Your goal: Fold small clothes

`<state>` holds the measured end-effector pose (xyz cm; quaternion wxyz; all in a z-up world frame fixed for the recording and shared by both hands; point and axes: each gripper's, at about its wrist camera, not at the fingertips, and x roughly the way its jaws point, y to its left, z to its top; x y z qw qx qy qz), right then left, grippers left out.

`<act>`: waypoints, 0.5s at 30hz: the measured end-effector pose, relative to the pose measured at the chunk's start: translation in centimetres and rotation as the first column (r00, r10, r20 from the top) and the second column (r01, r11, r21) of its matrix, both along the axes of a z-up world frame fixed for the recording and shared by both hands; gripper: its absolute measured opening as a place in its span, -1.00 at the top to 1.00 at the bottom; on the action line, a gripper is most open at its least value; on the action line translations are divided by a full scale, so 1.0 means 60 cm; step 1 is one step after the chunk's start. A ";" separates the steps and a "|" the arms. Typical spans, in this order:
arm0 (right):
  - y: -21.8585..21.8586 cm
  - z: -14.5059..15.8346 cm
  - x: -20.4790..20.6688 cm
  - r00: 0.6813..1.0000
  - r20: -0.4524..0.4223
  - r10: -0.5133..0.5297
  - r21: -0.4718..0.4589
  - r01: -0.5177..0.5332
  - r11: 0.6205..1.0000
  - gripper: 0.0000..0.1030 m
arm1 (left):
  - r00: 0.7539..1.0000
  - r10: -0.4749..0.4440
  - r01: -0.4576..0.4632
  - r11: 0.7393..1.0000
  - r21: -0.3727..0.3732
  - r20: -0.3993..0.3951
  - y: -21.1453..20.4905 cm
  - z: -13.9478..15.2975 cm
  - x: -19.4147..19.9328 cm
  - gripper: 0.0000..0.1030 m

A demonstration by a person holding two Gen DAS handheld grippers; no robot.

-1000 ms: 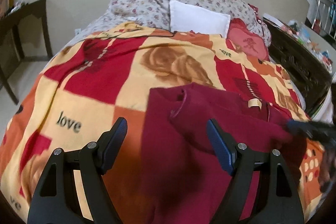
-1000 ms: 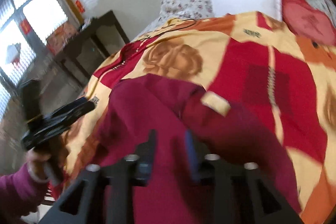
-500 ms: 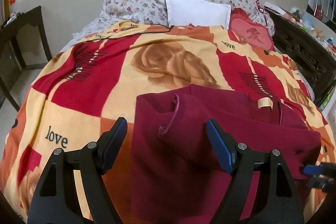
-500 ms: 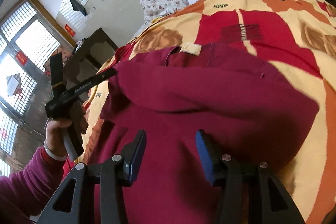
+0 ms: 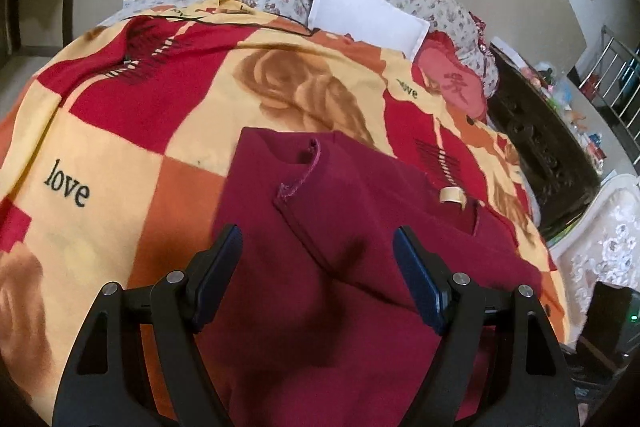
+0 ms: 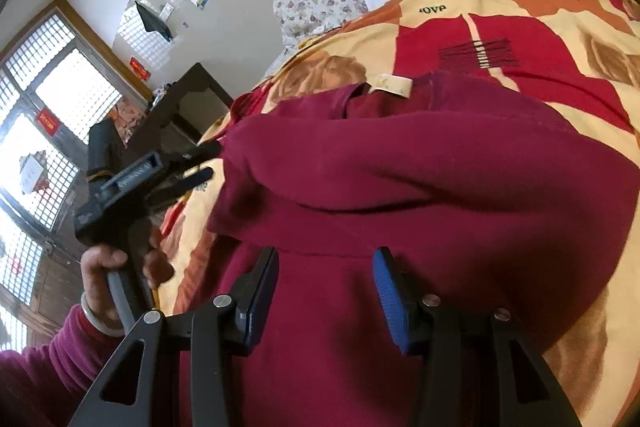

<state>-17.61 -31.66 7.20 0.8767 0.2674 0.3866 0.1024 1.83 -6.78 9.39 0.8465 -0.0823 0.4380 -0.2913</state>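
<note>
Jaws on both grippers gaping, gripping nothing: left gripper (image 5: pixel 316 275) and right gripper (image 6: pixel 325 291) hovering over the maroon garment (image 5: pixel 320 247), which is lying partly folded on the bed's blanket (image 5: pixel 120 147).

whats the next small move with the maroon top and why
Probably lower the right gripper and pinch the maroon top near its hem. Both grippers hover open above it, the left gripper holding nothing, and one sleeve already lies folded across the body.
</note>
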 end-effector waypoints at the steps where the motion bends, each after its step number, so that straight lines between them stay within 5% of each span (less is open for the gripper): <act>1: 0.002 -0.001 -0.001 1.000 -0.001 0.006 0.006 -0.006 1.000 0.09 | 1.000 0.002 -0.002 1.000 0.000 0.003 -0.003 -0.002 0.001 -0.52; 7: -0.001 -0.012 -0.017 0.999 -0.031 0.013 -0.001 -0.013 1.000 0.09 | 0.999 0.013 -0.013 1.000 0.006 0.031 -0.032 -0.014 0.017 -0.45; 9: -0.009 -0.015 -0.025 0.999 -0.040 -0.005 -0.001 0.005 1.000 0.09 | 0.999 0.010 -0.012 0.999 0.044 0.053 -0.042 -0.018 0.020 -0.01; 11: -0.017 -0.016 -0.034 0.999 -0.042 -0.026 -0.001 0.026 1.000 0.09 | 0.997 0.014 -0.020 0.996 0.084 0.070 -0.049 -0.022 0.023 0.18; 15: -0.034 -0.015 -0.060 0.997 -0.043 -0.065 0.003 0.065 0.998 0.09 | 0.996 0.023 -0.027 0.998 0.049 0.089 -0.036 -0.011 0.017 0.23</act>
